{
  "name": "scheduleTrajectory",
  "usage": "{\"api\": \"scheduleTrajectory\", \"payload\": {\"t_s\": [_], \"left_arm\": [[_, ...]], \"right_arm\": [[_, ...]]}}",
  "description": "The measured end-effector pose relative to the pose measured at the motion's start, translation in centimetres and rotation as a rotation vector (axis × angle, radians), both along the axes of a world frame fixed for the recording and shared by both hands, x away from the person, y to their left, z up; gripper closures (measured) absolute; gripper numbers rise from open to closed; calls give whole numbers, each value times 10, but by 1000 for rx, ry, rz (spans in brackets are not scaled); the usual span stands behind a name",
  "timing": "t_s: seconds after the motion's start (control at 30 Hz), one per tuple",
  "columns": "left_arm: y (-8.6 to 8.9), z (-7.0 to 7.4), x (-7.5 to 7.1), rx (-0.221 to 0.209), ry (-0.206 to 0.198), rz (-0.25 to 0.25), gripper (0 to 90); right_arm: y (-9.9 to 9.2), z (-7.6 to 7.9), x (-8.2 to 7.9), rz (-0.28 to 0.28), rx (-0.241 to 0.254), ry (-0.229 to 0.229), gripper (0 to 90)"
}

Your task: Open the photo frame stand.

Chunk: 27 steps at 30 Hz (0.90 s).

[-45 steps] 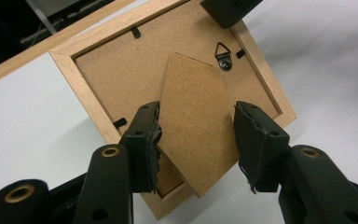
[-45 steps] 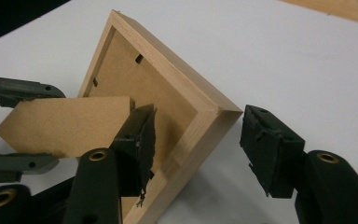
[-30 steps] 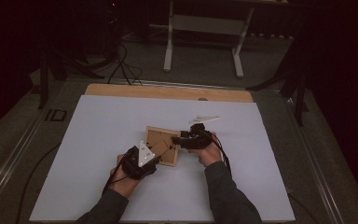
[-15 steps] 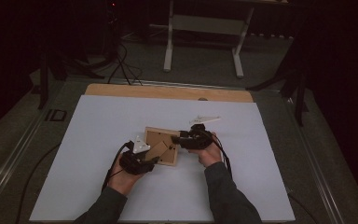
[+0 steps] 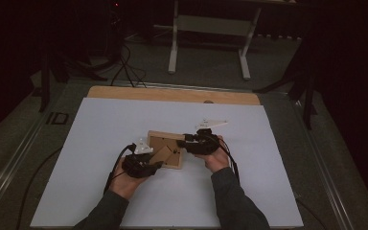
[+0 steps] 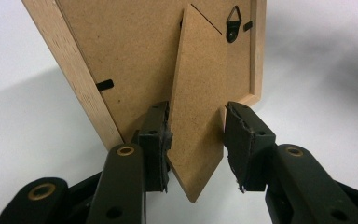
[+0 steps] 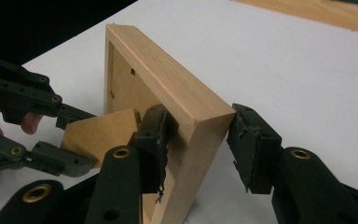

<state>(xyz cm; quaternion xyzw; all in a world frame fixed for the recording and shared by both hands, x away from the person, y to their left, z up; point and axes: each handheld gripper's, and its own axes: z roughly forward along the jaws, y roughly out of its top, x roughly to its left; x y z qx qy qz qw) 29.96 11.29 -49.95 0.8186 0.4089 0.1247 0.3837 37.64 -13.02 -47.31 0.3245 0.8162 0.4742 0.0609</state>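
Light wooden picture frame [image 5: 165, 148] mid-surface: left hand-held gripper [image 6: 193, 140] closing around its fibreboard stand [image 6: 198, 112], right hand-held gripper [image 7: 196, 140] closing around its corner, neither gripping; stand hinge could tear.

Picture frame [image 5: 165, 149] lies back-up near the middle of the counter [image 5: 100, 124]. Its easel stand [image 6: 198, 116] sits between the left claw [image 5: 156, 164] jaws, at the frame's near left. Right claw [image 5: 184, 140] straddles the frame's right edge.
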Motion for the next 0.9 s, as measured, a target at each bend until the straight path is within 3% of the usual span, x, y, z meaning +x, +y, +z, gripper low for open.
{"api": "scheduleTrajectory", "payload": {"t_s": [0.17,0.4,0.57,0.77,0.9], "left_arm": [[-1,-2,3,3,-5,12,616],[-3,-3,6,10,-22,15,616],[-8,-1,15,11,-36,22,618],[-9,0,27,-2,-26,34,633],[-13,0,35,12,-31,41,635]], "right_arm": [[1,4,-5,1,-41,-53,583],[0,6,-7,-14,-62,-79,589],[-1,9,-9,-39,-99,-124,597],[-3,9,-8,-77,-114,-153,598],[-4,9,-7,-98,-120,-167,598]]}}
